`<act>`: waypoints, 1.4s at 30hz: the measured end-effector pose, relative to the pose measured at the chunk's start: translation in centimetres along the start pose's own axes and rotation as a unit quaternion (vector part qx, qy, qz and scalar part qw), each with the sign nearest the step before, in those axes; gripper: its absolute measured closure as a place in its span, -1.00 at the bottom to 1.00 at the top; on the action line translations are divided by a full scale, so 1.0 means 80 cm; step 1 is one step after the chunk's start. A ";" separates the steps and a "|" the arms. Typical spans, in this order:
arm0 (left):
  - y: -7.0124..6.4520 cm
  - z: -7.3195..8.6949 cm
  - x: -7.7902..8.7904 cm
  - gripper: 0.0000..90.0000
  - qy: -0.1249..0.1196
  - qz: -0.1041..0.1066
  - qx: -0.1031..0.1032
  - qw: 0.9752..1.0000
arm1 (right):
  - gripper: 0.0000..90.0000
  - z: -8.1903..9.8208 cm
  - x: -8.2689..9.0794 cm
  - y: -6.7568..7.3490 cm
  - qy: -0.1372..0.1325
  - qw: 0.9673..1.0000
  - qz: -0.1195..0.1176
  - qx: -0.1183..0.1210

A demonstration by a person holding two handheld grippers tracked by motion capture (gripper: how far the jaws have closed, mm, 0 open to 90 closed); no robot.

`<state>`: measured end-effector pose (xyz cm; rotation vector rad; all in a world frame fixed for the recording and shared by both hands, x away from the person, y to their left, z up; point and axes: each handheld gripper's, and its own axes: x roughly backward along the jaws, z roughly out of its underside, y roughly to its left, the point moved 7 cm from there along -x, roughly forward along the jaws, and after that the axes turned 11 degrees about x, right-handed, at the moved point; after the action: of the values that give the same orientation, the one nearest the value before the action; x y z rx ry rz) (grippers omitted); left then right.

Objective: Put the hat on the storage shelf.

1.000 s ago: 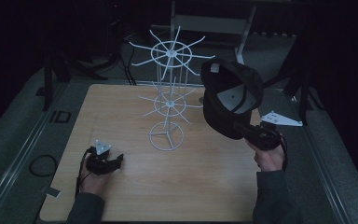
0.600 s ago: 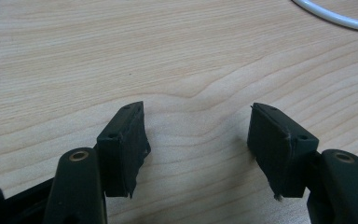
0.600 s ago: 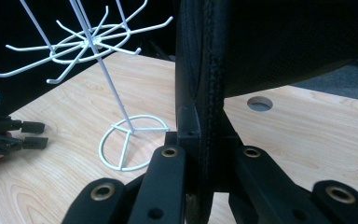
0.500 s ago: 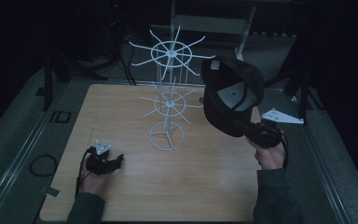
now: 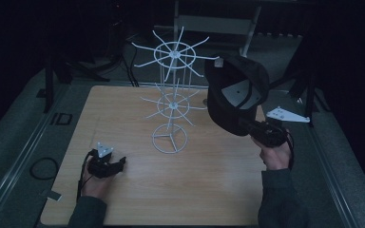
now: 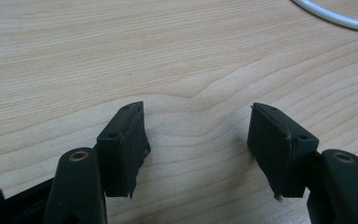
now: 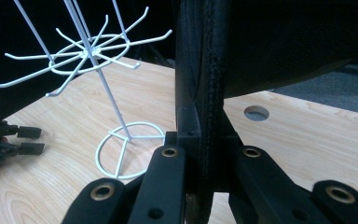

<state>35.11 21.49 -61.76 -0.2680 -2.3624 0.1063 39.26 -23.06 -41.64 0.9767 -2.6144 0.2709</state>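
Note:
A white wire rack [image 5: 171,95] with two tiers of hooked arms stands on a ring base [image 5: 170,139] at the middle of the wooden table [image 5: 209,190]. My right gripper [image 5: 247,126] is shut on the edge of a black cap [image 5: 235,92], held up in the air just right of the rack's upper tier. In the right gripper view the cap's stitched rim [image 7: 209,93] is pinched between the jaws, with the rack [image 7: 91,51] to the left. My left gripper [image 5: 119,164] rests on the table at the front left, jaws open and nothing between its pads [image 6: 130,140].
A round hole [image 7: 256,112] is cut in the tabletop near the right side. A grey three-cornered plate [image 5: 287,115] lies at the table's right edge. Dark stands and cables surround the table. A cable loop [image 5: 43,167] lies on the floor at left.
The cap and my right gripper have shifted only slightly. The left gripper has stayed where it was.

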 end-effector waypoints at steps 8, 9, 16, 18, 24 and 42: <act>0.000 0.000 0.000 -0.17 0.000 0.000 0.000 1.000 | 0.92 -0.004 -0.003 0.000 0.000 1.000 0.001 0.003; 0.000 0.000 0.000 -0.17 0.000 0.000 0.000 1.000 | 0.92 -0.004 -0.003 0.000 0.000 1.000 0.001 0.003; 0.000 0.000 0.000 -0.17 0.000 0.000 0.000 1.000 | 0.92 -0.008 -0.003 -0.003 -0.001 1.000 0.005 0.006; 0.000 0.000 0.000 -0.17 0.000 0.000 0.000 1.000 | 0.92 -0.009 -0.003 -0.003 -0.001 1.000 0.006 0.008; 0.000 0.000 0.000 -0.17 -0.001 0.000 0.001 1.000 | 0.92 -0.015 -0.004 -0.004 -0.003 1.000 0.007 0.013; 0.000 0.000 0.000 -0.17 -0.001 0.000 0.000 1.000 | 0.92 -0.032 -0.006 -0.006 -0.016 1.000 0.011 0.018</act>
<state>35.12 21.48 -61.76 -0.2695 -2.3637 0.1058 40.58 -22.39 -39.42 0.9734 -2.6588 0.3113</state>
